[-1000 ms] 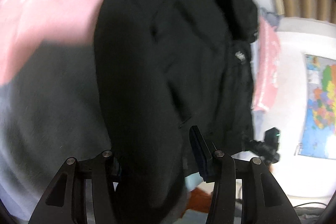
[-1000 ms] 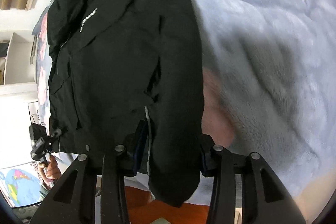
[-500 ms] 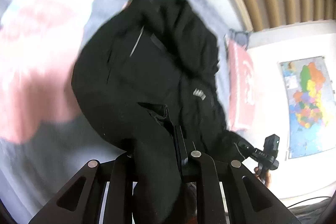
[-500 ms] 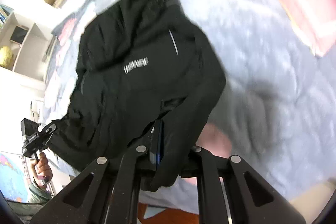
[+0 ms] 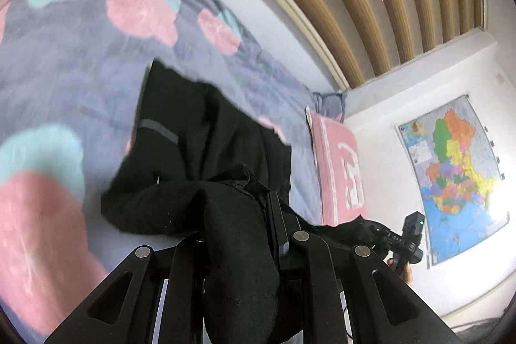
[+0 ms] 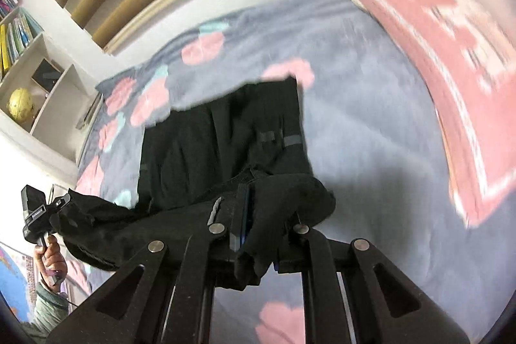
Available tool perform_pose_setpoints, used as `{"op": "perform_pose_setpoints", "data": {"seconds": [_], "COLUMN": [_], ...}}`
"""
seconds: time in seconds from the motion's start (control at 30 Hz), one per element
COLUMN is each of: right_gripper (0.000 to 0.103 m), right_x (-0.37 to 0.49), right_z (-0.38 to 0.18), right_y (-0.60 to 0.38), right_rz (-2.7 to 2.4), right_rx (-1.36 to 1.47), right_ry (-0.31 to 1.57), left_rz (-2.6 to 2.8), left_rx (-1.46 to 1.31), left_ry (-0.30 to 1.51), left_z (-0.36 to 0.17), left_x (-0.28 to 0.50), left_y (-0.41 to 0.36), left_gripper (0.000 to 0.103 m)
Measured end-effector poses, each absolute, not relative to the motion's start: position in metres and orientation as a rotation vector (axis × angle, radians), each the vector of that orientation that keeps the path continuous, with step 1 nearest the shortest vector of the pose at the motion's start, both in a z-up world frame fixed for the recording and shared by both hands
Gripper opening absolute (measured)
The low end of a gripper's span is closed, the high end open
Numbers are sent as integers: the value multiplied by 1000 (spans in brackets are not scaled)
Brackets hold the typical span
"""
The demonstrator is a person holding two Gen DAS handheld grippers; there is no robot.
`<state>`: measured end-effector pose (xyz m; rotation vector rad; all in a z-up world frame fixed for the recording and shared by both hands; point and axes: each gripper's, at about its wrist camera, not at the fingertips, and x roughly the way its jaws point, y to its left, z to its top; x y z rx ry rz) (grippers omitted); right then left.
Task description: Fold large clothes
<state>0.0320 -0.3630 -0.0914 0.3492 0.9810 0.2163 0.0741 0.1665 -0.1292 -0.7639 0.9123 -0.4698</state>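
Two grippers lift a black jacket (image 5: 206,150) above a bed.
The left gripper (image 5: 238,215) and right gripper (image 6: 258,215) are each clamped on a fold of its fabric; the far part lies on the grey blanket (image 6: 354,118). A wall shelf (image 6: 38,92) holds books and a yellow globe (image 6: 21,103).
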Motion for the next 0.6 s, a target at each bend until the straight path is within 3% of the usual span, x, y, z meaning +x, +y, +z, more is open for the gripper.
{"op": "perform_pose_setpoints", "data": {"seconds": [0.23, 0.6], "right_gripper": [14, 15], "right_x": [148, 302], "right_z": [-97, -236], "right_y": [-357, -333], "right_rz": [162, 34], "right_rx": [358, 300], "right_ry": [1003, 1231], "left_rz": [-376, -147], "left_rx": [-778, -822], "left_ry": [932, 1134], "left_z": [-138, -281], "left_x": [171, 315], "left_y": [167, 155], "left_gripper": [21, 21]}}
